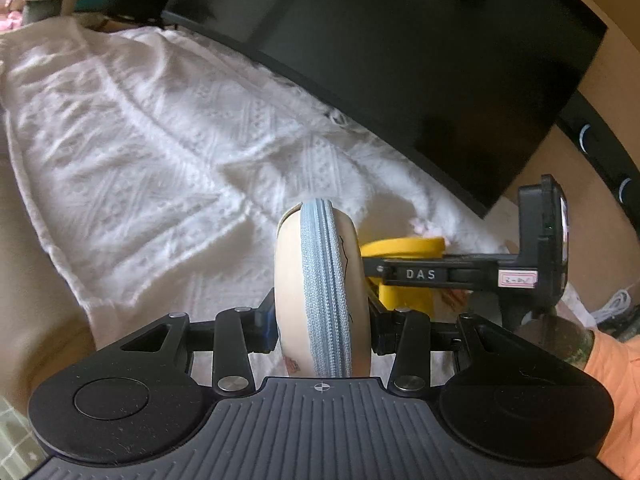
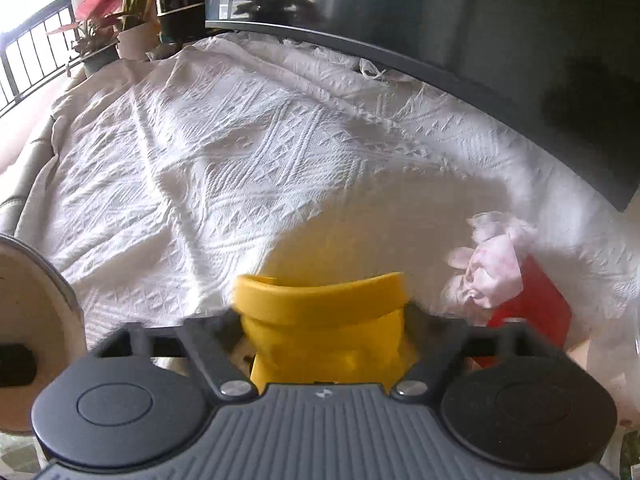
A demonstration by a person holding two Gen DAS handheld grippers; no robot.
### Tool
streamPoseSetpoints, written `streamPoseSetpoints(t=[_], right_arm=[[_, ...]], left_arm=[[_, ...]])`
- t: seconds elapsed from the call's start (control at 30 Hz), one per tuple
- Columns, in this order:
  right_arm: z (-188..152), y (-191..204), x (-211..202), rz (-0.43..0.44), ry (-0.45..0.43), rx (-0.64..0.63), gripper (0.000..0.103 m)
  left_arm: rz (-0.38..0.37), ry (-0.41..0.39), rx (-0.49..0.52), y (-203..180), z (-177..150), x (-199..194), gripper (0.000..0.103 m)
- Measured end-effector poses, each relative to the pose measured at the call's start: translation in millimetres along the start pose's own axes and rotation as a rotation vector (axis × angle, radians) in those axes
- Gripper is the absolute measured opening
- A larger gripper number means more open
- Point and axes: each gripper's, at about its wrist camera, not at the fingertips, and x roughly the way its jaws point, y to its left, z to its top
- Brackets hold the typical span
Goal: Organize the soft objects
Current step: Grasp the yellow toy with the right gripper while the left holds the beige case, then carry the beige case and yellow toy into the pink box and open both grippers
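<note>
My left gripper is shut on a round cream pouch with a grey-blue zipper and holds it upright, edge-on, above the white cloth. The pouch also shows at the left edge of the right wrist view. My right gripper is shut on a yellow container and holds it just right of the pouch; the container also shows in the left wrist view behind the right gripper's black body.
A red container with a crumpled pink-white soft item on it stands at the right on the cloth. A large black screen runs along the back. Potted plants stand at the far left by a window.
</note>
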Motion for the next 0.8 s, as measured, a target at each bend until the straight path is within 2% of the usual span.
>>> streamPoseSetpoints(t=[0.03,0.13,0.23,0.33,0.43,0.5,0.6,0.7,0.8], right_arm=[[1.8,-1.6,-8.7,0.006,-0.011,0.008,0.059],[4.3,-8.5,-52.1,0.021,-0.096,0.018,0.059],[12.1,-26.1,-110.2,-0.013,-0.218,0.058,0.059],[17.8,-55.5,-173.9,-0.106,-0.338,0.105,0.059],[9.3,-87.4,-237.6,-0.262,-0.446,0.113,0.059],[-1.7,-110.2,-274.2,-0.37,-0.502,0.126,0.06],[-24.6,-149.4,-323.1,-0.525,-0.542,0.185,0.06],[-49.8,-187.1,-356.0,-0.619,-0.551,0.285,0.06],[-80.3,-218.4,-382.1,-0.701,-0.522,0.357,0.06]], left_arm=[[0.0,-0.006,0.006,-1.2,4.1,-1.4,0.046],[-0.013,-0.038,0.063,-14.1,25.6,-3.9,0.046],[-0.069,-0.079,0.132,-42.0,51.8,-1.0,0.046],[-0.157,-0.123,0.211,-86.9,75.2,5.4,0.046],[-0.291,-0.13,0.28,-144.0,92.6,17.8,0.046],[-0.392,-0.108,0.323,-187.1,98.1,29.6,0.046],[-0.548,-0.032,0.384,-252.4,93.3,50.8,0.046],[-0.644,0.052,0.435,-308.1,71.5,73.1,0.046],[-0.724,0.151,0.48,-354.2,40.7,99.4,0.046]])
